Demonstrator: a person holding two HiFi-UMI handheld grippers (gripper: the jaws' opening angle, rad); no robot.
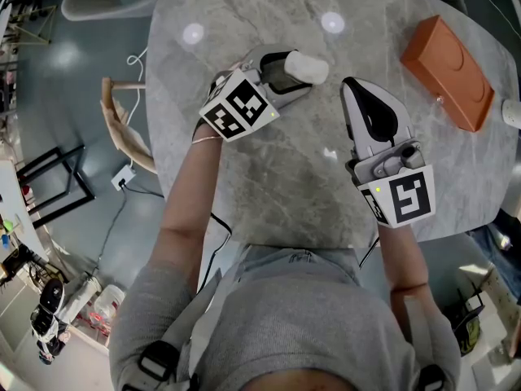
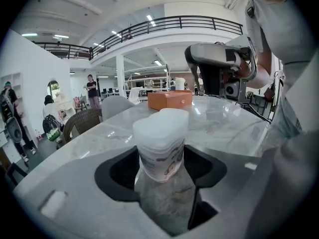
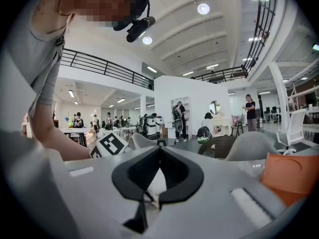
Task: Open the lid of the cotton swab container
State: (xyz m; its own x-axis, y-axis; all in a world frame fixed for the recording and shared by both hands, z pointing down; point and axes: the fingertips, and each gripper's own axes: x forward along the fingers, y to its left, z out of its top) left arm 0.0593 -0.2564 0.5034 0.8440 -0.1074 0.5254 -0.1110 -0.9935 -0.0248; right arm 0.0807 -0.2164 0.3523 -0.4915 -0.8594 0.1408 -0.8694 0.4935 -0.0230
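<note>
Nearest the person, over the near edge of the grey marble-patterned counter (image 1: 277, 194), the right hand-held gripper (image 1: 354, 92) was held with its jaws pressed together and nothing between them. It lay at about 4 o'clock of the task's thing in the head view and apart from it.

Further out, the small white translucent plastic cotton swab container (image 2: 160, 143) stood upright on the counter, with its white snap lid (image 2: 162, 121) seated on top and not yet lifted. The left hand-held gripper (image 1: 289, 73) was set around it, jaws partly spread. The container stood in the rounded hollow between them, and dark gaps showed on both sides, so no firm clamp could be read.

Beyond, at about 3 o'clock of the container and well apart, an orange-brown rectangular box (image 1: 448, 72) lay untouched.

The step in hand was judged to be securing the container's body. Next, a firm left hold would be called for. The right tips would then have to be brought to the lid's edge so that it could be prised upward.
</note>
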